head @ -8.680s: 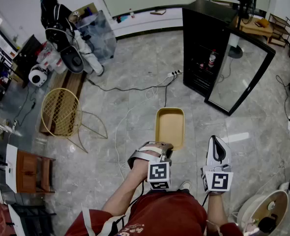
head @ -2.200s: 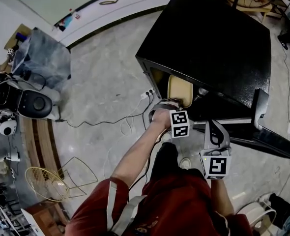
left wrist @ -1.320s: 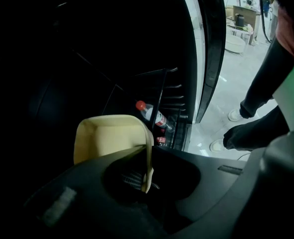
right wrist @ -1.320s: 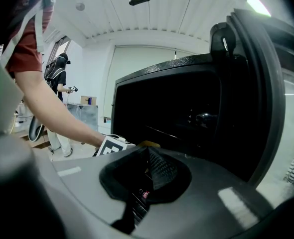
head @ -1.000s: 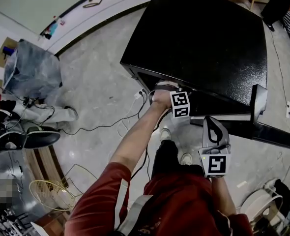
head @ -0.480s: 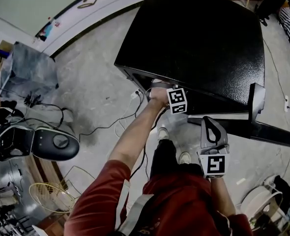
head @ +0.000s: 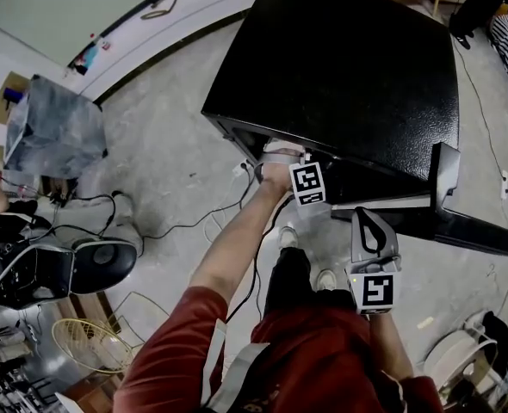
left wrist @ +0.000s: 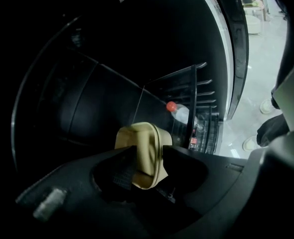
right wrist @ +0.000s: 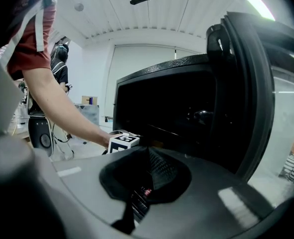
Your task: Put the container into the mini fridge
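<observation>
Left gripper (left wrist: 145, 159), wider, jaws opening around container (left wrist: 143, 137)

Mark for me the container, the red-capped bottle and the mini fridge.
container (left wrist: 146, 151): left gripper view, on its beige side wall.
red-capped bottle (left wrist: 183, 115): left gripper view, on its clear shoulder just below the cap.
mini fridge (head: 349, 67): head view, on its black top panel.
</observation>
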Demonstrator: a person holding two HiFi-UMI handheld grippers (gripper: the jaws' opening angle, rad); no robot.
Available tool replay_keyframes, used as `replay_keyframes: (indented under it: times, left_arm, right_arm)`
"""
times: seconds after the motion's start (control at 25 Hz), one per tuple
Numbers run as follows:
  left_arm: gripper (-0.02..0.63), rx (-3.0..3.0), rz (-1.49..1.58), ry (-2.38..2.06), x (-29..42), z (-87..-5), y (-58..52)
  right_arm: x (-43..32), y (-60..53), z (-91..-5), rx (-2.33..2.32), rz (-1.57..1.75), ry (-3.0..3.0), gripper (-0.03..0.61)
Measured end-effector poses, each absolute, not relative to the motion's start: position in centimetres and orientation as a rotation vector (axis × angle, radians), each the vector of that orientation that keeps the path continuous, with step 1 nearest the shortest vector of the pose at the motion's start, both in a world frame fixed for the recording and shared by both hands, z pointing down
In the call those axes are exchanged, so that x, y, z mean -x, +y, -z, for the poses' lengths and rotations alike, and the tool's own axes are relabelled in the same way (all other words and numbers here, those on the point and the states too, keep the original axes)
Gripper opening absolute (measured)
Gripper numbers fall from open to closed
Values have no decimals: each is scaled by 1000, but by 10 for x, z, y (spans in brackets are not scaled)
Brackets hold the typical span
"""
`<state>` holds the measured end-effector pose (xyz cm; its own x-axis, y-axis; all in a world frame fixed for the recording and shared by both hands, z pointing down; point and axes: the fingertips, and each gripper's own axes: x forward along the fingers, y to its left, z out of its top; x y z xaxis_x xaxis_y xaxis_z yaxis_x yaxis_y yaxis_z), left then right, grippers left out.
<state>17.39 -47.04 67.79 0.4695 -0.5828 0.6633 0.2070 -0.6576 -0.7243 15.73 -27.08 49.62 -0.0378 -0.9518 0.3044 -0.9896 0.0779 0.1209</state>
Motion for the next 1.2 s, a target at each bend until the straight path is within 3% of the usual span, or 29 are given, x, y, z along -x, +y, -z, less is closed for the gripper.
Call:
replay_keyframes:
  times: [0.28,1.2]
  left_arm:
    - [201,1907,1250,354,-162,-665,-455]
    - [199,1947,1322,525,-86,-618,-308]
  right_arm:
    - [-157,-254,-495,-1921,-160,-2078,0]
    - [-143,-191,-489,-1780,-93,-2265,0]
